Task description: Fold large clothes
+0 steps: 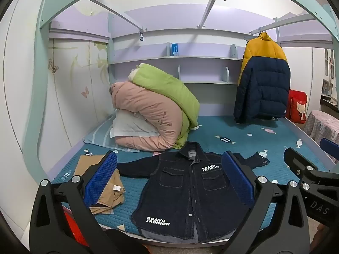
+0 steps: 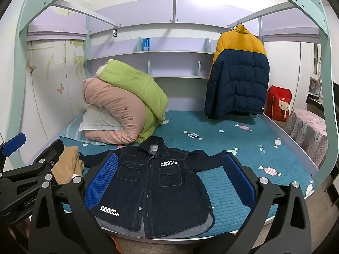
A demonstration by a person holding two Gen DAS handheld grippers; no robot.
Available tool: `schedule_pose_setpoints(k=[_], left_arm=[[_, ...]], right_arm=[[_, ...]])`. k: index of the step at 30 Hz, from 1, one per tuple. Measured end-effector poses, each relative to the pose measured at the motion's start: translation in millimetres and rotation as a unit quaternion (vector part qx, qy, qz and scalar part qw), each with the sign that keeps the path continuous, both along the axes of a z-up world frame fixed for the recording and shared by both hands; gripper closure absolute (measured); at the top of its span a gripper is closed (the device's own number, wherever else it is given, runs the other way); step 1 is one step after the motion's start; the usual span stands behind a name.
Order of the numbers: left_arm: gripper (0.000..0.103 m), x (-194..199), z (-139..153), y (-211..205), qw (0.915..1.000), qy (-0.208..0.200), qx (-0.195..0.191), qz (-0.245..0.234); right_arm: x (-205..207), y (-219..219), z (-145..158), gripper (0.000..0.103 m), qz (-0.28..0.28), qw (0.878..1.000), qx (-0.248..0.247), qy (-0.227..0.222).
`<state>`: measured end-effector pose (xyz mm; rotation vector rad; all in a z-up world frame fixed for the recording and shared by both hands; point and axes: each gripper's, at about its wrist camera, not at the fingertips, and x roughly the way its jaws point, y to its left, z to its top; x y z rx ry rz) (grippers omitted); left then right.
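Observation:
A dark denim shirt (image 1: 186, 192) with white "BRAVO FASHION" print lies flat and face up on the teal bed (image 1: 275, 148), sleeves spread to both sides, hem at the near edge. It also shows in the right wrist view (image 2: 152, 182). My left gripper (image 1: 169, 180) is open and empty, held above the shirt's front. My right gripper (image 2: 169, 180) is open and empty, above the shirt's right half and the mattress (image 2: 243, 139). The right gripper shows at the right edge of the left wrist view (image 1: 305, 154).
Folded tan trousers (image 1: 106, 180) lie left of the shirt. Rolled pink and green quilts (image 1: 156, 110) with a pillow sit at the back left. A yellow and navy puffer jacket (image 1: 262, 80) hangs at the back right. A red bag (image 1: 297, 105) stands beside it.

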<state>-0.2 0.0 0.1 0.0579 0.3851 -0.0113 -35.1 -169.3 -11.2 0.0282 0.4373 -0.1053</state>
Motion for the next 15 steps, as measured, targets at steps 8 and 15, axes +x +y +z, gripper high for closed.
schedule_pose_setpoints(k=[8, 15], left_arm=[[0.004, -1.2, 0.1, 3.0, 1.0000, -0.004, 0.004, 0.001], [0.004, -0.5, -1.8, 3.5, 1.0000, -0.005, 0.005, 0.002]], right_arm=[[0.5, -0.5, -1.6, 0.007, 0.000, 1.000, 0.000, -0.001], [2.3, 1.1, -3.1, 0.007, 0.000, 1.000, 0.000, 0.000]])
